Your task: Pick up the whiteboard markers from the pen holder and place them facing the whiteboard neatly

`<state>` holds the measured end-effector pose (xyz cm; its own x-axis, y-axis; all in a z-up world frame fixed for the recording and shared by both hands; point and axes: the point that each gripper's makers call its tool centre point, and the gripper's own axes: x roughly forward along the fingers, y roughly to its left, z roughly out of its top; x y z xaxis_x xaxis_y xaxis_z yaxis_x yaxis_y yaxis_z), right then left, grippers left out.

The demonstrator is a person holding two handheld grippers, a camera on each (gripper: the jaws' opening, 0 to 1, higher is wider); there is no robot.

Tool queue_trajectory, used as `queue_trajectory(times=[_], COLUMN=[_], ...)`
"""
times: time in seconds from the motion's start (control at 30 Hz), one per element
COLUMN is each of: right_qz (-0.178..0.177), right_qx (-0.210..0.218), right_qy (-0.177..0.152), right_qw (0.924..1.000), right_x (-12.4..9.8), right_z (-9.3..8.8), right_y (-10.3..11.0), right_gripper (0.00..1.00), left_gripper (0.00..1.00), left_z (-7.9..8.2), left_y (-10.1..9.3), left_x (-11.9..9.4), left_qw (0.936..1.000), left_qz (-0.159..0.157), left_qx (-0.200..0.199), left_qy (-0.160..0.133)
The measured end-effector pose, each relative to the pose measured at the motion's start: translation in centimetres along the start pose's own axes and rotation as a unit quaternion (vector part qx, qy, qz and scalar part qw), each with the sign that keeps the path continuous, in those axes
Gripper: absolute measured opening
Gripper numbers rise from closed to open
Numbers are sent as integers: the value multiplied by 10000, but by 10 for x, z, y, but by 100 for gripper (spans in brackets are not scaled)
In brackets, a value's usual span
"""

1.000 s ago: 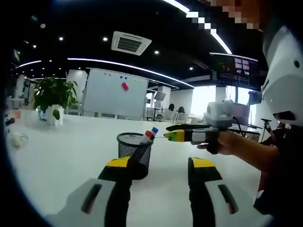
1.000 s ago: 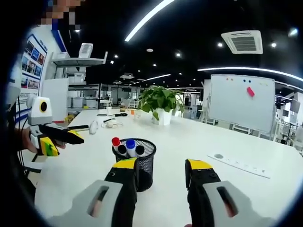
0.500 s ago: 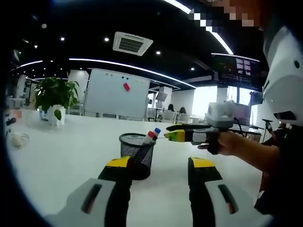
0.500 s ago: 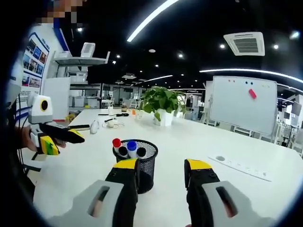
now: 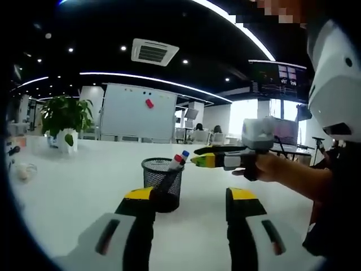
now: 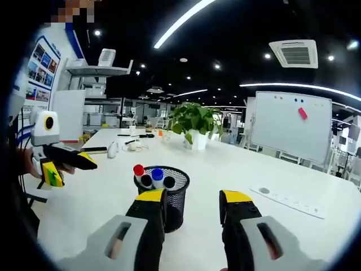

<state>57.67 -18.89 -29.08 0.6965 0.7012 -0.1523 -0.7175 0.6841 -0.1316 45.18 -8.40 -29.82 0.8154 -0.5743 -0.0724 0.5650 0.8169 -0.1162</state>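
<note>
No readable text anywhere.

Posters point(image 6: 42, 79) on the wall left of the whiteboard point(image 6: 290, 125), far across the room, carry print too small to read; screen point(image 5: 280, 82) high to the right of the whiteboard point(image 5: 137, 116) shows coloured panels, lettering illegible; whiteboard itself bears only magnets.

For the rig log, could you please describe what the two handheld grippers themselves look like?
Each gripper has two black jaws capped with yellow pads, on pale grey bodies with dark slots. The left gripper and the right gripper look alike from behind. From the side, the right gripper carries a white camera box; the left gripper likewise. A dark sleeve shows.
</note>
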Motion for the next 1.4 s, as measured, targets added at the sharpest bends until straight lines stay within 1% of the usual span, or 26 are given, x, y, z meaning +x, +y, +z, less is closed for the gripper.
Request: queue_trajectory(times=[0.2,0.33,0.57,0.63,0.7,1.07,1.4], right_qz=[46,105,197,198,214,226,323], right_qx=[-21,40,-61,-69,-81,-198,-292], right_qy=[3,-14,-8,8,12,83,99], right_qw=[10000,9999,9998,9998,9997,9995,9990], right_x=[5,7,10,11,12,13,18], right_z=[-1,1,3,3,2,0,1], right_y=[3,6,10,11,12,12,16], right_gripper=[40,40,39,39,39,37,34], left_gripper=[52,52,51,51,51,51,51], left_z=[0,0,1,-2,-4,-3,-3], left_y=[2,3,3,6,7,8,11], left_x=[-2,-2,-2,-3,-4,-5,-6], left_qw=[10000,10000,10000,9999,9998,9999,9998], left_qz=[54,70,76,117,143,141,183], left_qx=[34,24,8,43,68,53,24], left_qy=[2,-2,-27,64,90,71,45])
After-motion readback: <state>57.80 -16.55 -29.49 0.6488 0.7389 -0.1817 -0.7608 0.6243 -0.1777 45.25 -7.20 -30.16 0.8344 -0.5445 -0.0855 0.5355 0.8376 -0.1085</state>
